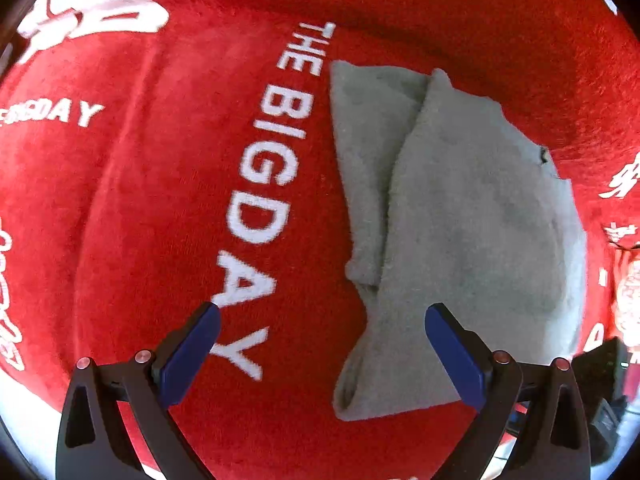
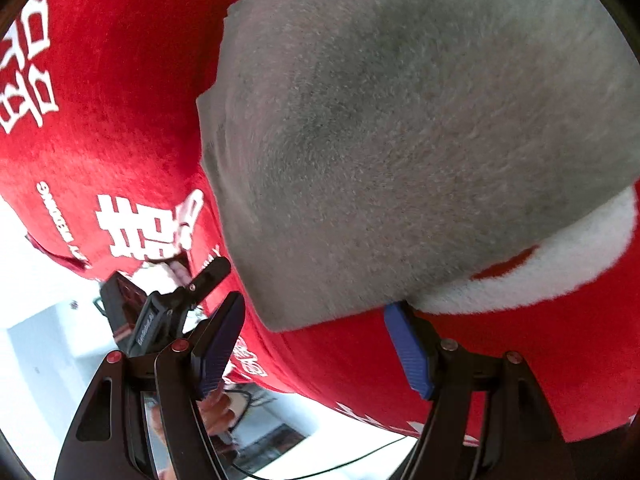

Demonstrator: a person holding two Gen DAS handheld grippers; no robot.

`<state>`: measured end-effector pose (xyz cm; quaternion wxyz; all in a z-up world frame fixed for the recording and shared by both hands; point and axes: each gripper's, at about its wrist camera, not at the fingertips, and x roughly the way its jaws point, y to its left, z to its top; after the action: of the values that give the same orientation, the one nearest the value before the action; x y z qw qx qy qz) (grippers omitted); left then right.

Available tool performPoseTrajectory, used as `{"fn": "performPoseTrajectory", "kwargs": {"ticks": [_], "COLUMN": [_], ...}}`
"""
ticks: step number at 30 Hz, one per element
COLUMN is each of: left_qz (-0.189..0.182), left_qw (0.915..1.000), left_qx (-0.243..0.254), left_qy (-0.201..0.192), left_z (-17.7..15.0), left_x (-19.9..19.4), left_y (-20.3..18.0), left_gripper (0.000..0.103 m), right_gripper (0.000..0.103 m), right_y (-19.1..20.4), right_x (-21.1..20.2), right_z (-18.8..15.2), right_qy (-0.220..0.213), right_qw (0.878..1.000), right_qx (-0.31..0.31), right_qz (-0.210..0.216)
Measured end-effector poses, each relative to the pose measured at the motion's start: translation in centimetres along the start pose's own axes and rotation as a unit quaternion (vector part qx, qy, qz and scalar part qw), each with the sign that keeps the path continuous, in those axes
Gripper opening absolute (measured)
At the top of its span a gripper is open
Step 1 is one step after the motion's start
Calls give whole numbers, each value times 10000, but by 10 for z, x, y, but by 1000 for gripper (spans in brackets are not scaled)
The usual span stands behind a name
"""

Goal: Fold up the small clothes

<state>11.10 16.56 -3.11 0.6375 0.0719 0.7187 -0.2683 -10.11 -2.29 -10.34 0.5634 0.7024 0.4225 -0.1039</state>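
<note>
Your grey cloth [image 1: 460, 208] lies on the red blanket [image 1: 140, 200], right of centre in the left wrist view, beside the white "THE BIG DAY" lettering [image 1: 264, 184]. It is already partly folded: one flap lies over another along a ridge running from the top down to the narrow lower end. Your left claw [image 1: 322, 354] hangs above that lower end with jaws apart and nothing between them. In the right wrist view the cloth fills the upper right of the frame, and your right claw [image 2: 316, 350] sits at its near edge, jaws wide apart and empty, its right pad [image 2: 408, 352] just under the cloth's rim. You appear to be between folds, reaching for a fresh grip. Next, each claw probably needs to close on an edge corner, catching every layer, before you carry the fold over.
</note>
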Motion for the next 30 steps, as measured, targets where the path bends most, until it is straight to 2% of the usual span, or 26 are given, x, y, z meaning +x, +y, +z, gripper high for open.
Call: {"fn": "performPoseTrajectory", "kwargs": {"ticks": [5, 9, 10, 11, 13, 18, 23, 26, 30], "left_qz": [-775, -1211, -1319, -1421, -1612, -2071, -2417, -2766, -2853], "left_qw": [9969, 9923, 9908, 9893, 9860, 9754, 9677, 9578, 9554], "left_qx": [-44, -105, -115, -121, -106, -274, -191, -177, -123], "left_qy": [146, 235, 262, 297, 405, 705, 691, 759, 748], "left_z": [9, 21, 23, 30, 33, 32, 42, 51, 60], "left_x": [3, 4, 5, 6, 10, 24, 27, 32, 38], "left_y": [12, 20, 21, 21, 21, 2, -21, -38, -61], "left_gripper": [102, 102, 102, 102, 102, 102, 102, 102, 102], "right_gripper": [75, 76, 70, 46, 8, 8, 8, 8, 8], "right_y": [-5, -5, -6, -7, -7, 16, 40, 45, 48], "right_x": [11, 15, 16, 17, 20, 2, -20, -26, -21], "right_z": [4, 5, 5, 5, 6, 10, 18, 22, 20], "right_qy": [-224, -389, -406, -399, -354, -402, -337, -249, -68], "right_qw": [9977, 9943, 9934, 9917, 9905, 9902, 9896, 9896, 9934], "right_qx": [391, 707, 776, 880, 986, 559, 183, 82, -120], "right_qz": [514, 703, 740, 846, 889, 1216, 1389, 1412, 1139]}}
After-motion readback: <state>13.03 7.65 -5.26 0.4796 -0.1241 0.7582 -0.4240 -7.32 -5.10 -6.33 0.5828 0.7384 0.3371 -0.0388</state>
